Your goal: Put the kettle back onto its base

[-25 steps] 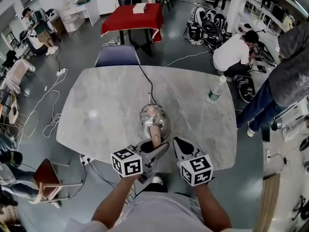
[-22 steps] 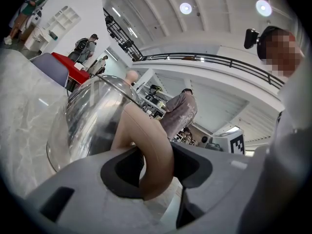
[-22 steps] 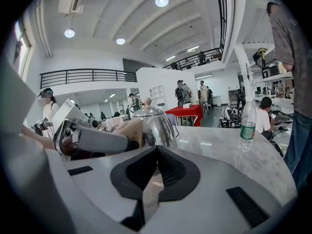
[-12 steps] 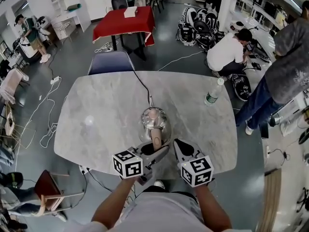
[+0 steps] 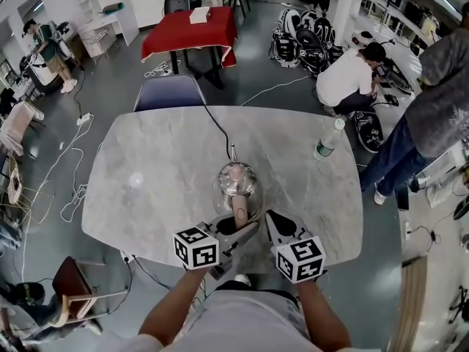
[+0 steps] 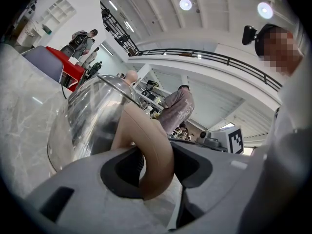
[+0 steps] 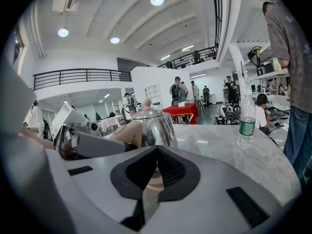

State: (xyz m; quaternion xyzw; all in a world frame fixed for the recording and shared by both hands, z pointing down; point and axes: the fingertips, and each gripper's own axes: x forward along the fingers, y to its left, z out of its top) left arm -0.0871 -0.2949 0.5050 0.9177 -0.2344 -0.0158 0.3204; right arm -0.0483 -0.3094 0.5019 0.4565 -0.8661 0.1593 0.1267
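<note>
The marble table [image 5: 146,167] fills the middle of the head view. The kettle [image 5: 236,180] stands at its centre, where the cord [image 5: 218,127] ends. The left gripper [image 5: 240,228] clamps the tan handle [image 6: 151,150]; the right gripper [image 5: 273,218] is pinched together, empty. This looks like the seating step. Next, check the kettle sits flat, then release.

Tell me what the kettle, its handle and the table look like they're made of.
The kettle looks like polished metal, likely stainless steel: it mirrors the room. The handle is smooth matte tan, probably plastic, possibly wood; no grain shows. The table is glossy grey-white with veins, so marble or an imitation.
</note>
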